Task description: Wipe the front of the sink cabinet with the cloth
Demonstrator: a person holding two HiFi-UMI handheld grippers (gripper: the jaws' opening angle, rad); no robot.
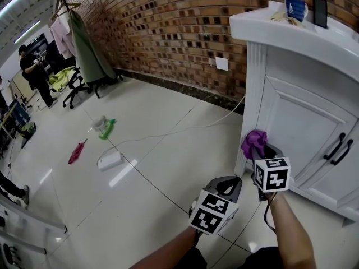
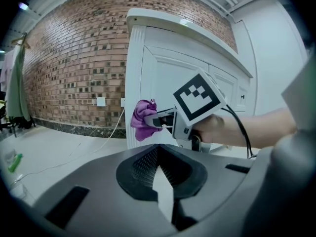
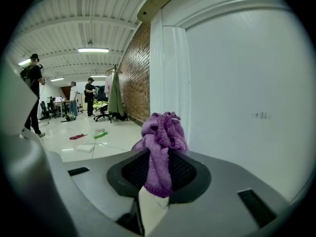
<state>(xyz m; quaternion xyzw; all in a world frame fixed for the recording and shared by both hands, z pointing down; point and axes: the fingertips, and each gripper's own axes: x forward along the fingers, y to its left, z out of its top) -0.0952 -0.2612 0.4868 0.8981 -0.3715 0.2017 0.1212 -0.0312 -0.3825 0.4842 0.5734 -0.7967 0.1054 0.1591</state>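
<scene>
At my ten o'clock a red rag (image 1: 77, 152), a green spray bottle (image 1: 106, 128) and a flat white object (image 1: 109, 161) lie on the glossy floor (image 1: 168, 167). A white cable (image 1: 185, 129) runs across the floor towards the brick wall (image 1: 168, 27). My left gripper (image 1: 227, 186) hangs low at six o'clock, jaws together on nothing. Just to its right, my right gripper (image 1: 263, 149) is clamped on the purple cloth (image 1: 253, 141). The cloth bunches out past the jaws at the fluted left corner post of the white sink cabinet (image 1: 303, 116); I cannot tell whether it touches. The cabinet fills my two o'clock, doors closed, black handles (image 1: 338, 148) side by side. On its top sit a blue-and-white item (image 1: 295, 7) and a dark upright slab (image 1: 320, 11).
</scene>
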